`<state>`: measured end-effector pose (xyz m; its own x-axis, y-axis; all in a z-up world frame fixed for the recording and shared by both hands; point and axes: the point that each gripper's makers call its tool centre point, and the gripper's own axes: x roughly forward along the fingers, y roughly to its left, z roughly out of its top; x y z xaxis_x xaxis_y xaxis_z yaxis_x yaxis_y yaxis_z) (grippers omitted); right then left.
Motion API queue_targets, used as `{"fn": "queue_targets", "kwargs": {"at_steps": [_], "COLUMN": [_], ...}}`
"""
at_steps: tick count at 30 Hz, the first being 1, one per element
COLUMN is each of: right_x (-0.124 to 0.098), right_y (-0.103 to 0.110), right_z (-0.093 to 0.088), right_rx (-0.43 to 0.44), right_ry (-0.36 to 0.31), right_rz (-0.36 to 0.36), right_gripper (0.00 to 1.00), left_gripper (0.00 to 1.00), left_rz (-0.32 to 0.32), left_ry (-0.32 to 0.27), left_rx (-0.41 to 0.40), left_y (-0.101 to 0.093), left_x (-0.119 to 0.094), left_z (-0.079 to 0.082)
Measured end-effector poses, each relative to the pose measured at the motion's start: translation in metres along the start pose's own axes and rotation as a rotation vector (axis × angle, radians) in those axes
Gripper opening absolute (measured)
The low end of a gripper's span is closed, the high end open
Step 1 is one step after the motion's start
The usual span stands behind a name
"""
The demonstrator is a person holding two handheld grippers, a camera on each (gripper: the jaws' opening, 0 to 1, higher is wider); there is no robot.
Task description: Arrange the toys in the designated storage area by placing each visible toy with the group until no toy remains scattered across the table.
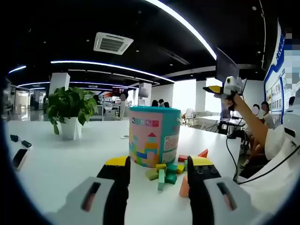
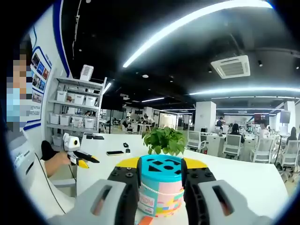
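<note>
The right gripper (image 2: pixel 161 180) stands spread wide, its jaws flanking the teal toy bucket (image 2: pixel 161 187); whether they touch is unclear. The left gripper (image 1: pixel 159 169) gapes empty above scattered wooden blocks (image 1: pixel 165 174).

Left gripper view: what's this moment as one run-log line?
left gripper open | right gripper open, held high | blocks scattered beside canister

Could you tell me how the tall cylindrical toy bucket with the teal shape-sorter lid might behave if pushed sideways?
The tall cylindrical toy bucket stands upright and taller than wide, so a high push may tip it. Blocks lie outside it, so it is probably light and would slide on the smooth white table.
</note>
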<state>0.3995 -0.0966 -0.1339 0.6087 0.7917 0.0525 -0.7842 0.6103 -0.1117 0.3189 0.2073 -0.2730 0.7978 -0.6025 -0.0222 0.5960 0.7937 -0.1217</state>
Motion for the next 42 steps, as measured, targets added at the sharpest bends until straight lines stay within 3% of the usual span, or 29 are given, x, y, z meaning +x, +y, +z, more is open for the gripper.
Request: {"fn": "queue_targets", "kwargs": {"at_steps": [3,7,10,15,18,23,28,35,39,42], "right_x": [-0.010,-0.027,-0.036,-0.062,-0.074,-0.074,-0.075,-0.074,-0.068,-0.063], "right_y": [0.014,0.029,0.031,0.029,0.023,0.021,0.020,0.016,0.022,0.019], "right_z": [-0.012,-0.032,-0.043,-0.071,-0.086,-0.097,-0.099,-0.122,-0.139,-0.153], "right_rx": [-0.027,-0.062,-0.072,-0.129,-0.079,-0.030,-0.042,-0.086,-0.126,-0.094], "right_ry": [-0.002,0.012,0.030,0.057,0.066,0.055,0.043,0.130,0.182,0.217], "right_rz": [0.027,0.020,0.000,-0.084,-0.146,-0.118,-0.145,-0.180,-0.147,-0.159], "right_gripper": [0.29,0.35,0.41,0.40,0.40,0.34,0.34,0.35,0.35,0.35], "left_gripper": [0.55,0.54,0.51,0.44,0.45,0.45,0.44,0.44,0.44,0.43], "left_rz": [-0.040,-0.054,-0.063,-0.005,0.004,0.003,0.007,-0.017,-0.013,-0.004], "left_ry": [-0.058,-0.089,-0.078,0.021,0.014,-0.016,-0.007,0.027,0.034,0.048], "left_rx": [-0.022,-0.002,0.003,0.088,0.076,0.057,0.085,0.130,0.139,0.142], "left_y": [-0.006,-0.012,-0.015,-0.006,-0.004,-0.003,-0.003,-0.011,-0.010,-0.007], "left_x": [-0.005,-0.006,-0.005,-0.001,-0.001,-0.004,-0.002,0.003,0.003,0.003], "left_z": [0.014,0.021,0.018,0.001,0.002,0.009,0.008,0.001,0.000,-0.003]}}
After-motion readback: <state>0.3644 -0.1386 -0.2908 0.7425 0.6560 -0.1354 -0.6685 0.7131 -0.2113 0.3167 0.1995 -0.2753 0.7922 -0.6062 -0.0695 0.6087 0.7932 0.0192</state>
